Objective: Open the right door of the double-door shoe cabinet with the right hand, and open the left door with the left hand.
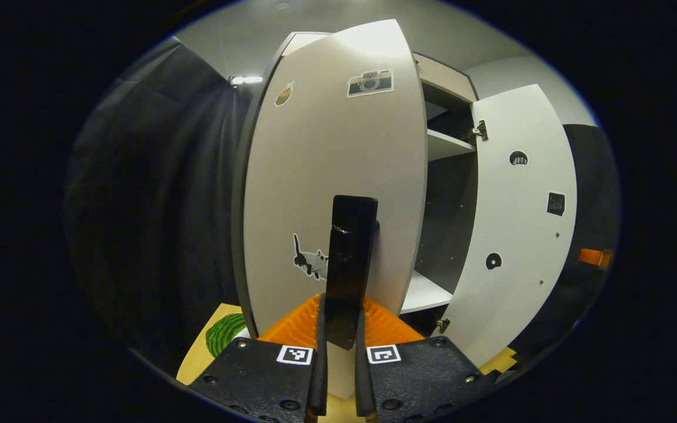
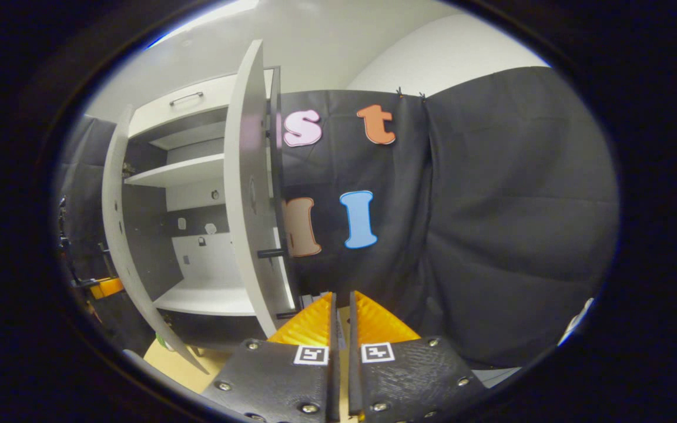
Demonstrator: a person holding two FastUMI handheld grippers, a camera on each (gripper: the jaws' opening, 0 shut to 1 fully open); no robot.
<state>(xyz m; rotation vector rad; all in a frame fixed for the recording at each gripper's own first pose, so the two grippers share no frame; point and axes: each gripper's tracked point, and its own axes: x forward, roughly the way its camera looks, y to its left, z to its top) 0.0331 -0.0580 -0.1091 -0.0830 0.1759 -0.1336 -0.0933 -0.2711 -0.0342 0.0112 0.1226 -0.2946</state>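
Left door (image 1: 338,158) stands swung out, its upright black handle (image 1: 350,264) clamped in our left tool (image 1: 338,329) dead ahead — right door (image 2: 247,194) open, right tool (image 2: 341,320) together, empty.

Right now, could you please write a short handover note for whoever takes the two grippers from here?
Left gripper: shut on the black handle of the left door, which is swung well out from the cabinet.
Right gripper: fingers closed together, holding nothing, apart from the right door and facing the booth wall beside it.
Right door stands wide open, its handle free. Shelves inside are exposed.
Done: both doors are open.
Left: probably only releasing the left handle and drawing the left gripper back, unless the left door needs to go wider.
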